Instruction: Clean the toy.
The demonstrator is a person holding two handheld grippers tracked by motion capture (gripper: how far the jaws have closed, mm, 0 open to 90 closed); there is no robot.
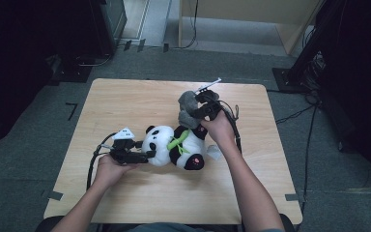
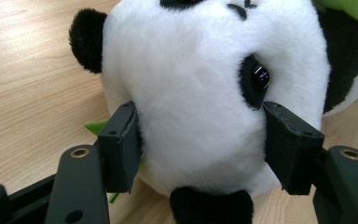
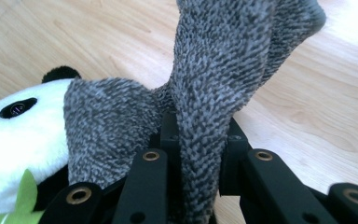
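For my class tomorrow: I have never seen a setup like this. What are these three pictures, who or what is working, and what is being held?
No robot here: a person holds a hand-operated two-fingered clamp in each hand. The high view looks down from above onto a light wooden table. The other two pictures come from small cameras riding on each clamp, looking along its black fingers.

On the table lies a black-and-white plush panda with a green leaf. The left gripper squeezes the panda's white head from both sides. The right gripper is shut on a grey fuzzy knitted cloth, perhaps a little garment, and holds it up by the panda's body. Cables trail from both clamps.
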